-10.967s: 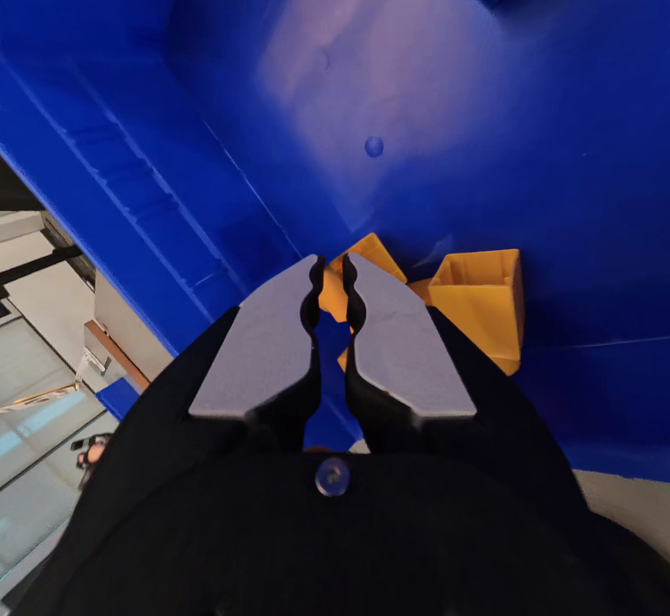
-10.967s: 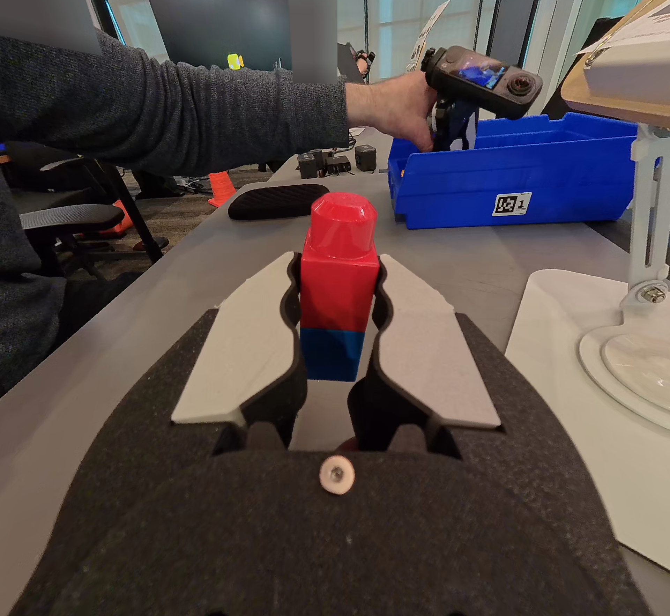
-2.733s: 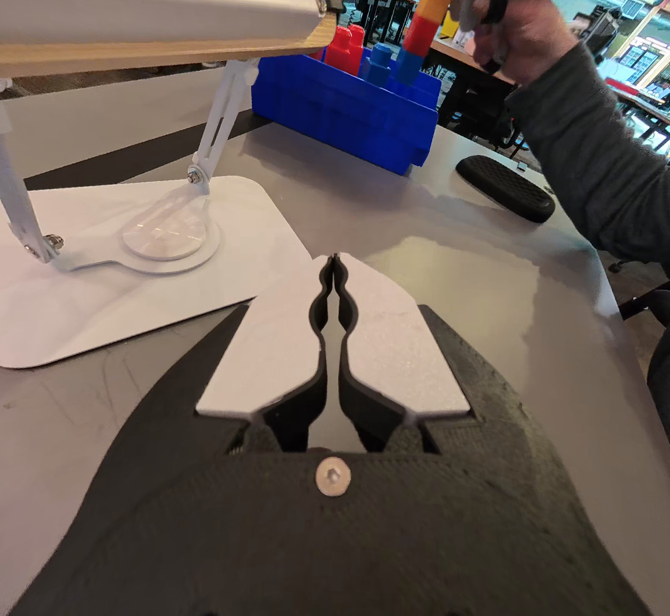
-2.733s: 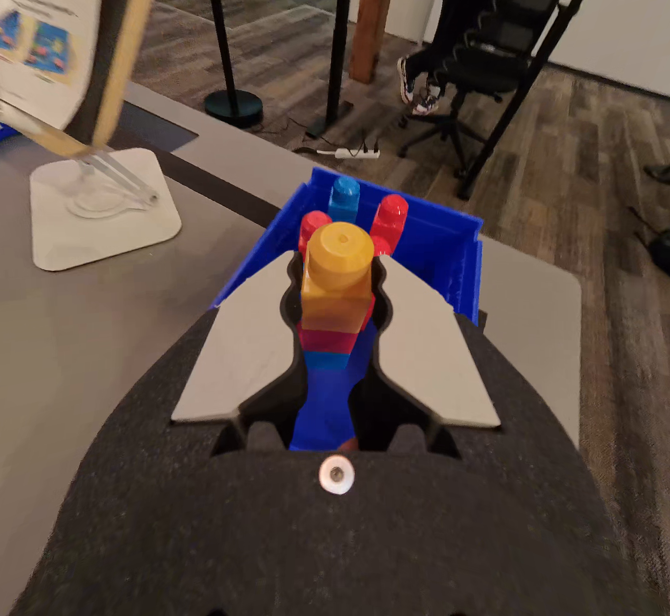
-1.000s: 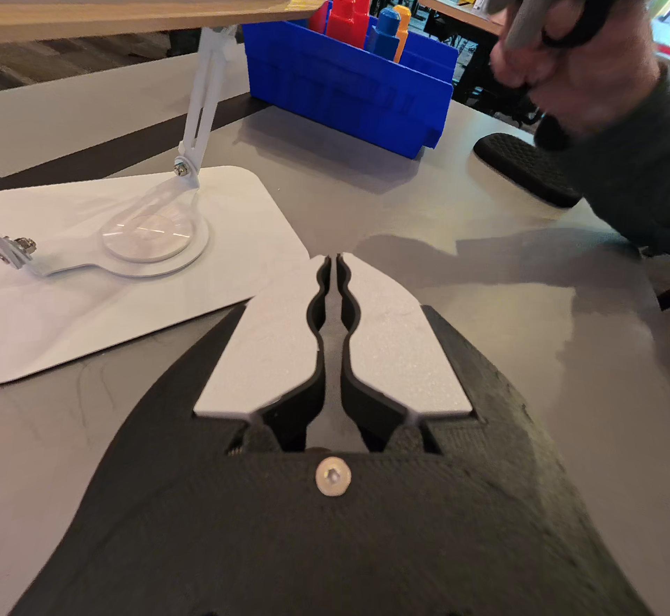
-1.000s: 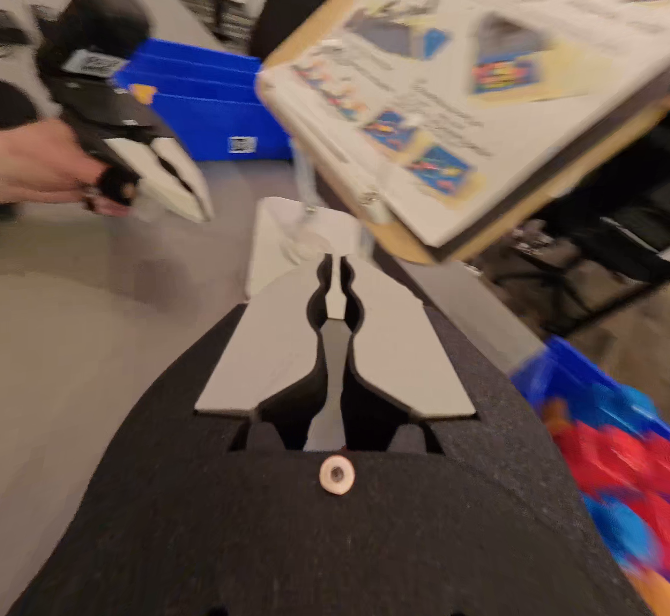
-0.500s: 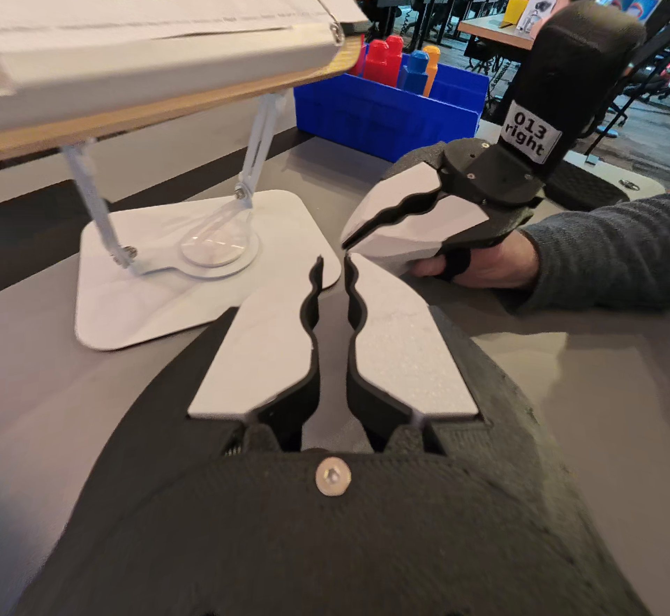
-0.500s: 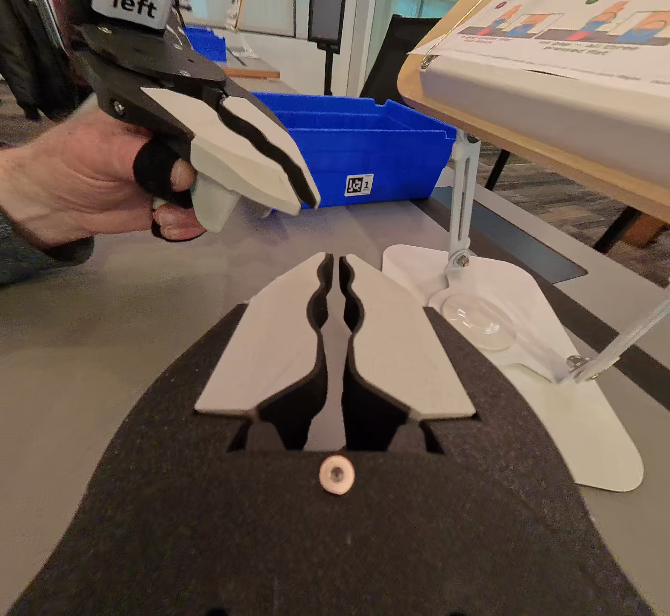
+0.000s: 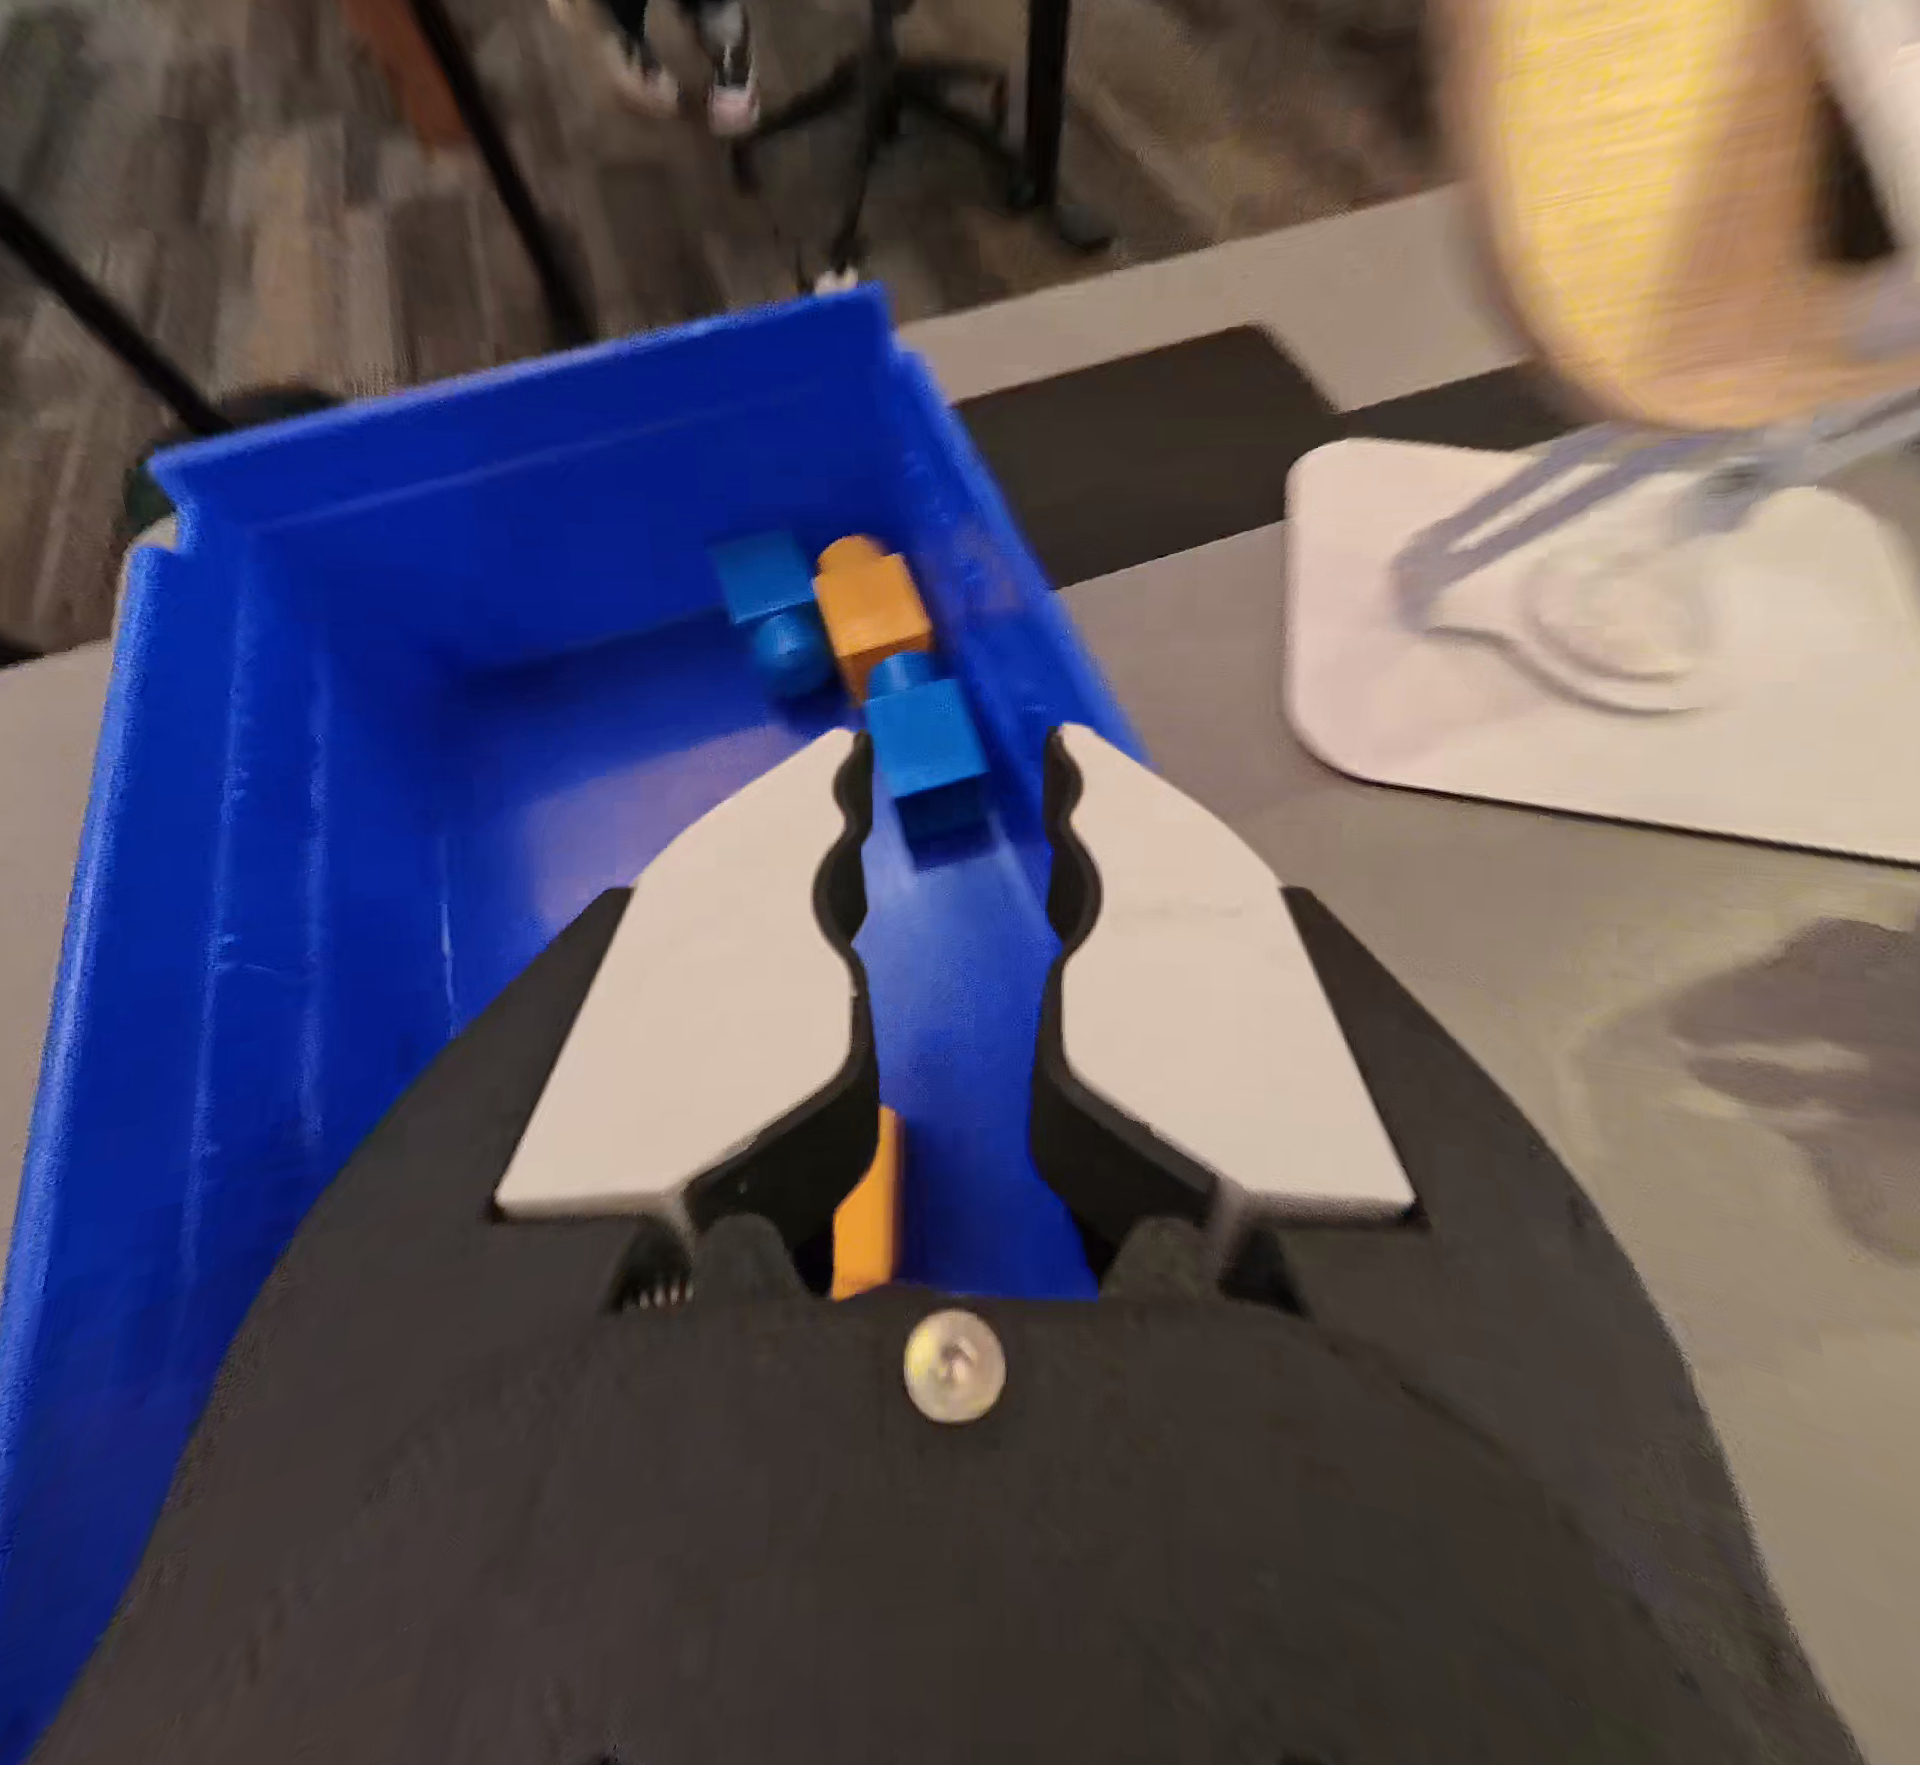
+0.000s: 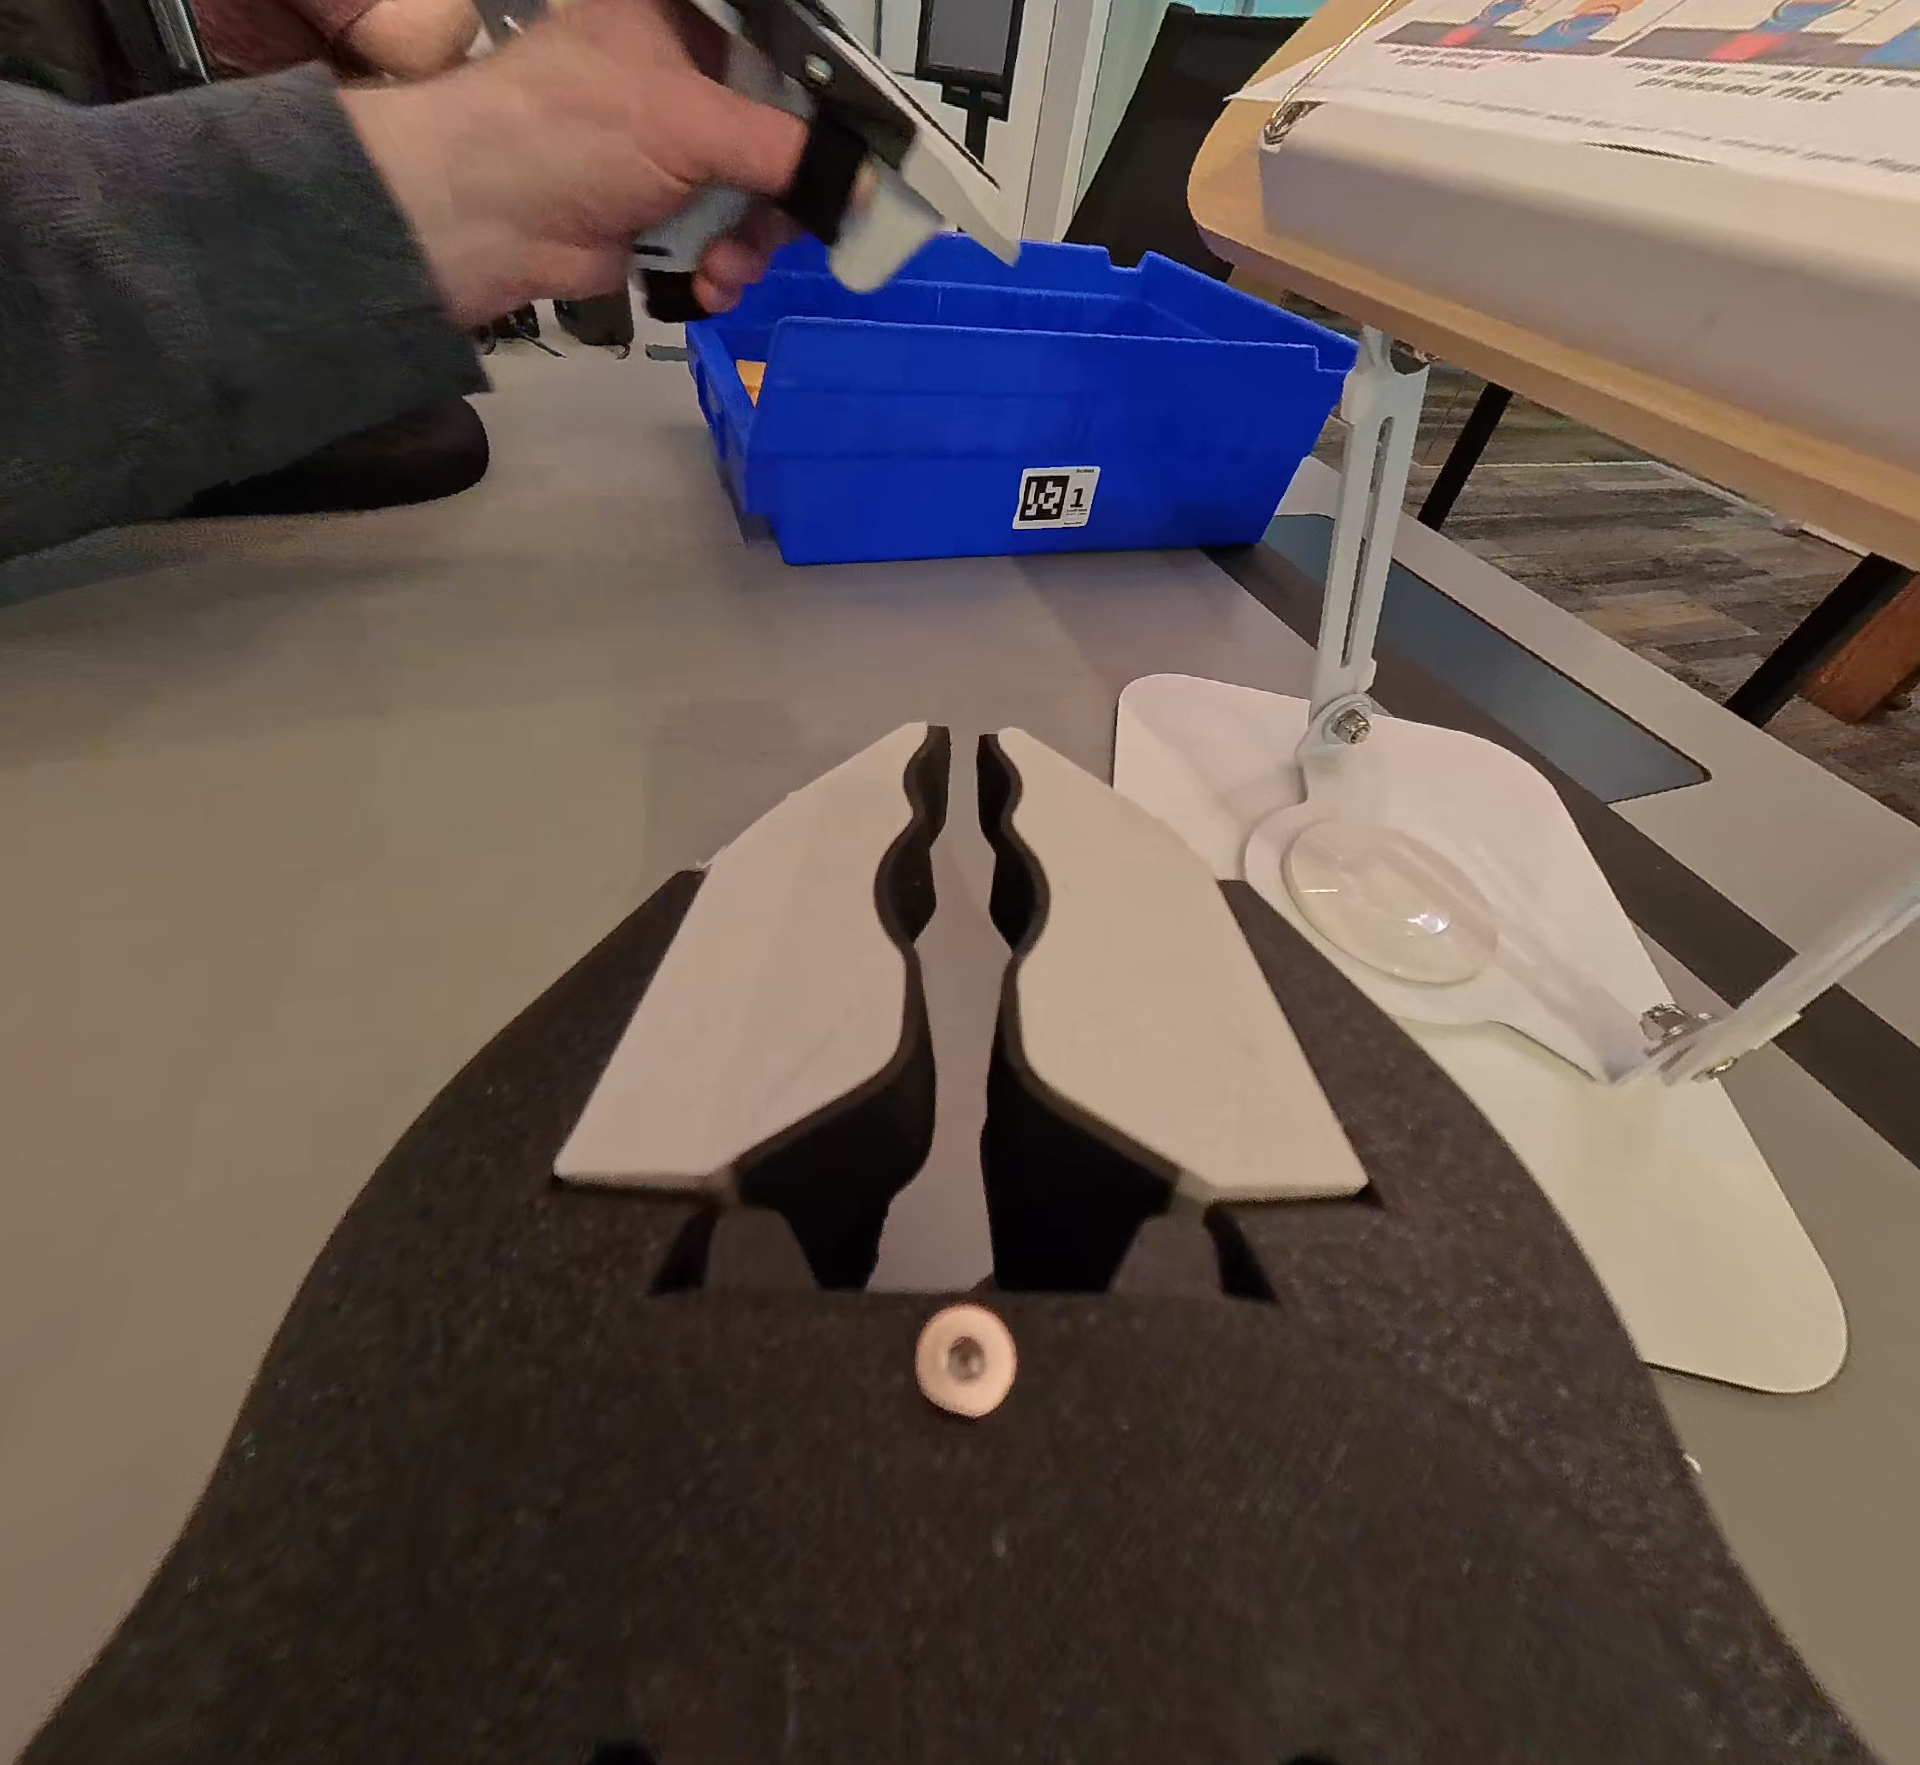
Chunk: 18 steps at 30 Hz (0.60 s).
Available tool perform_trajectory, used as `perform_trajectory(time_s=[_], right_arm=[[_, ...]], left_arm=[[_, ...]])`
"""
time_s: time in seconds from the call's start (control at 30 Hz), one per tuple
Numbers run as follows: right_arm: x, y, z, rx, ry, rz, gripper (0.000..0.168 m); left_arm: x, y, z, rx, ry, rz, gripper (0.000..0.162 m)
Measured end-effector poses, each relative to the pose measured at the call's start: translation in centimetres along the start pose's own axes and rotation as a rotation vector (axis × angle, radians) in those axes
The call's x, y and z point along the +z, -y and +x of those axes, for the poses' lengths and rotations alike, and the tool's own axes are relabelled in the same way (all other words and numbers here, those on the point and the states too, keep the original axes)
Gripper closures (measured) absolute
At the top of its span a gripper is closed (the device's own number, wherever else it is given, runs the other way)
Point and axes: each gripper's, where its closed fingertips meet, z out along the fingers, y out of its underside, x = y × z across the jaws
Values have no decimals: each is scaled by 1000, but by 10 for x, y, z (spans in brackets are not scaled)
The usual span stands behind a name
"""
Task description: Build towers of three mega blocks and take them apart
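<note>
Left wrist view first: left gripper (image 9: pixel 951 749) hanging over a blue bin (image 9: pixel 260 780), fingers spread apart with nothing clamped between them. Down in the bin, a blue block (image 9: pixel 928 759) lying on its side right in line with the gap between the fingertips, tucked along the right-hand wall. Just past it an orange block (image 9: pixel 871 612), and beside that another blue block (image 9: pixel 767 603), all three bunched up in the far right corner. A sliver of something orange (image 9: pixel 868 1216) peeking out low between the finger bases, too hidden to say what exactly. Off to the right on the grey table (image 9: pixel 1455 967), the white base (image 9: pixel 1507 739) of a stand, pretty blurry. Wood-look floor and chair legs beyond the table edge.

Right wrist view next: right gripper (image 10: pixel 963 739) low over the table (image 10: pixel 312 832), fingers nearly together with only a thin slit left, holding nothing. Straight ahead sits the blue bin (image 10: pixel 935 458) with a small square sticker on its front wall. Above it, a hand (image 10: pixel 561 146) in a grey sleeve gripping the left gripper (image 10: pixel 997 245), tips angled down toward the bin, all smeared by motion. On the right, the white stand base (image 10: pixel 1507 1040) with its tilted board (image 10: pixel 1558 188) carrying printed sheets. No blocks clearly visible from this side, just a hint of orange over the bin's left rim.
</note>
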Motion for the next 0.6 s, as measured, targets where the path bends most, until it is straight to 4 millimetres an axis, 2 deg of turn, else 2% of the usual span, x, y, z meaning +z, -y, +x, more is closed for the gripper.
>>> perform_trajectory(time_s=[0.07, 0.17, 0.27, 0.43, 0.6], right_arm=[[1, 0, -1, -6, 2, -4, 163], [1, -1, -2, -9, 5, -8, 163], [1, -1, -2, -5, 9, -8, 163], [1, -1, -2, -7, 12, -8, 163], [1, -2, -3, -12, 14, -11, 163]], left_arm=[[32, -8, -20, -69, -24, -82, 128], [74, -22, -31, -181, -94, -210, 121], [104, -32, -47, -239, -73, -271, 119], [127, -47, -60, -246, -45, -370, 118], [137, -44, -62, -247, -47, -395, 123]])
